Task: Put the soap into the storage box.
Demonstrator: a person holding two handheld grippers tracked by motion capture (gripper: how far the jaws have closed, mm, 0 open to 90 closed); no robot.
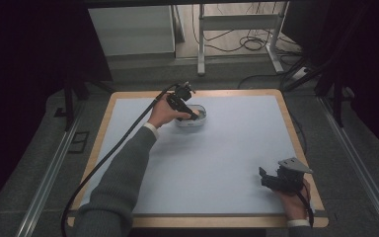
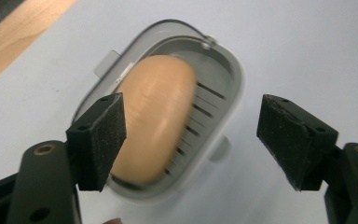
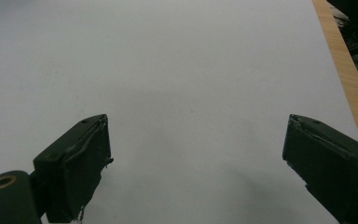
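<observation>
Open black jaws of the left gripper (image 2: pixel 191 140) straddle, unheld, a smooth, likely slippery tan soap bar (image 2: pixel 156 116) mid-frame, best pinched across its narrow sides, in a light grey slotted dish (image 2: pixel 223 93).

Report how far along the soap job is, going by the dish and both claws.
Done, it seems: the tan soap bar lies inside the grey soap dish on the table. In hand: the left claw hangs over the dish, jaws apart, pads off the soap. The right claw sits open over bare table near the front right corner. Left to do: probably only drawing the left claw away.
</observation>
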